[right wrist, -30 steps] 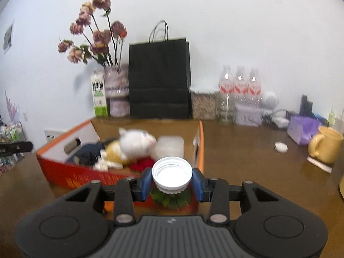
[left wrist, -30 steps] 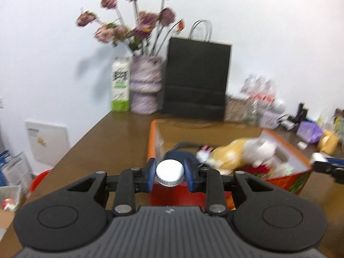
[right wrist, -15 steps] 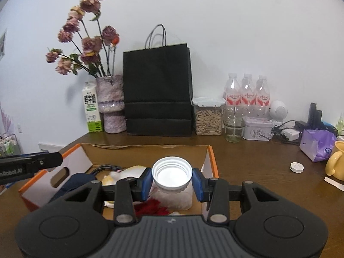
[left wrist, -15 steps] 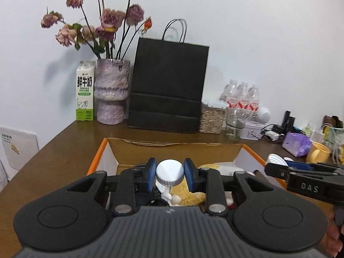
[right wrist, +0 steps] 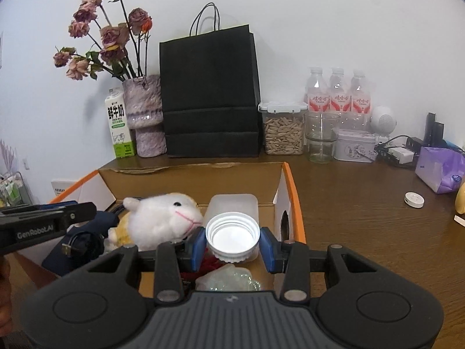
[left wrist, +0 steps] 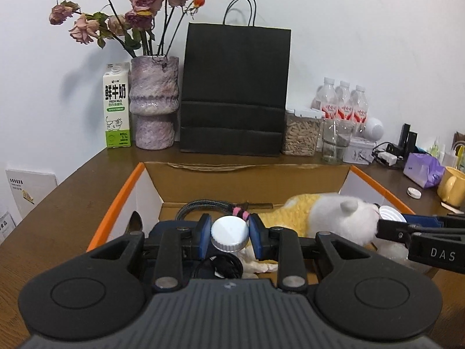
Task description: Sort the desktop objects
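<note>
Cardboard box with orange edges served as the landmark: it sat open on the brown tabletop, in front of the black paper bag, and both grippers hung over its near end. The left gripper pinched a small bottle by its closed white cap, the blue fingers pressed against the cap's sides and only narrowly apart; the bottle's body hung below the fingers, so its long axis looked roughly upright, over the dark pouch and coiled cable at the box's left side. The right gripper pinched a white lid by its ribbed rim, hollow side facing the camera, its fingers a little wider apart and shut on that rim. That lid hung over the box's right side, just in front of a frosted container and just beside the plush toy lying across the middle. Both held things lay straight ahead of their fingers and above the box's interior, so the likely next move was a short lowering and release into the box; neither hand seemed clearly nearer to the bottom. The crowded contents, especially the plush toy between the two grippers, left little bare floor.
</note>
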The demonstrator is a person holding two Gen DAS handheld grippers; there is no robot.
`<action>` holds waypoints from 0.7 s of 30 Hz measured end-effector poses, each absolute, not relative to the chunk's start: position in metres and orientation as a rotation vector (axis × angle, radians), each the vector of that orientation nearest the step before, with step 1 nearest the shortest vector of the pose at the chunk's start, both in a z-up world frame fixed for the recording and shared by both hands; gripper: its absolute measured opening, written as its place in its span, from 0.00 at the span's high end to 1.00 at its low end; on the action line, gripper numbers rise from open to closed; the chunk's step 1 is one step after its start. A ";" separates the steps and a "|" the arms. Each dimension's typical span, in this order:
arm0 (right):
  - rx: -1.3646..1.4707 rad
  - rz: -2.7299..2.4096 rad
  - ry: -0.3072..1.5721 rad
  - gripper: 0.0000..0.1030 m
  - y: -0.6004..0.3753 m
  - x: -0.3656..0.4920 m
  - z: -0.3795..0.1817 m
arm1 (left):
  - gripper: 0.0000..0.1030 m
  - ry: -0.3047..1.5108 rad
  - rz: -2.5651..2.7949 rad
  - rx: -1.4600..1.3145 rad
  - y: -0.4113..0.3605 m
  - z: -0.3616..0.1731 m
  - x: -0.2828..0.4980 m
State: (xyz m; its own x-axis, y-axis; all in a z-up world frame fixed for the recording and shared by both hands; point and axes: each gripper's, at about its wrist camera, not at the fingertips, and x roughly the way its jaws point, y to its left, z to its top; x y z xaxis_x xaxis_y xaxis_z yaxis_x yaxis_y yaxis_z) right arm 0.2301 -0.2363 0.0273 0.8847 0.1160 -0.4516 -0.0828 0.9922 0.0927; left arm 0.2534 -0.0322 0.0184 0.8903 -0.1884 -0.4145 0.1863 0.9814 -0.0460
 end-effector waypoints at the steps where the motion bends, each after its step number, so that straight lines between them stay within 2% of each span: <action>1: 0.068 0.103 0.470 0.63 -0.236 0.229 0.027 | 0.72 0.432 -0.194 -0.003 -0.033 0.017 0.253; 8: 0.044 0.093 0.452 0.61 -0.233 0.225 0.029 | 0.70 0.415 -0.171 -0.009 -0.032 0.016 0.250; 10: 0.039 0.086 0.436 0.53 -0.233 0.222 0.031 | 0.64 0.399 -0.171 -0.017 -0.029 0.019 0.247; 12: 0.038 0.082 0.414 0.33 -0.234 0.218 0.034 | 0.46 0.380 -0.162 -0.014 -0.029 0.021 0.243; 13: 0.039 0.083 0.402 0.28 -0.234 0.216 0.035 | 0.41 0.371 -0.156 -0.007 -0.030 0.023 0.242; 15: 0.043 0.091 0.376 0.10 -0.235 0.211 0.038 | 0.13 0.348 -0.147 0.000 -0.031 0.025 0.237; 17: 0.054 0.103 0.360 0.01 -0.236 0.208 0.040 | 0.00 0.316 -0.144 0.001 -0.031 0.028 0.233; 21: 0.054 0.103 0.370 0.00 -0.235 0.208 0.039 | 0.00 0.294 -0.129 0.011 -0.033 0.029 0.230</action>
State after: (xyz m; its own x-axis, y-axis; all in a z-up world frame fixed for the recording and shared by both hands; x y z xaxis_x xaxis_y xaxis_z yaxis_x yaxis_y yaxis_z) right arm 0.2079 -0.2353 0.0392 0.9270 0.1101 -0.3585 -0.0904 0.9934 0.0713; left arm 0.2302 -0.0331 0.0293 0.9488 -0.1249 -0.2901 0.1281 0.9917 -0.0082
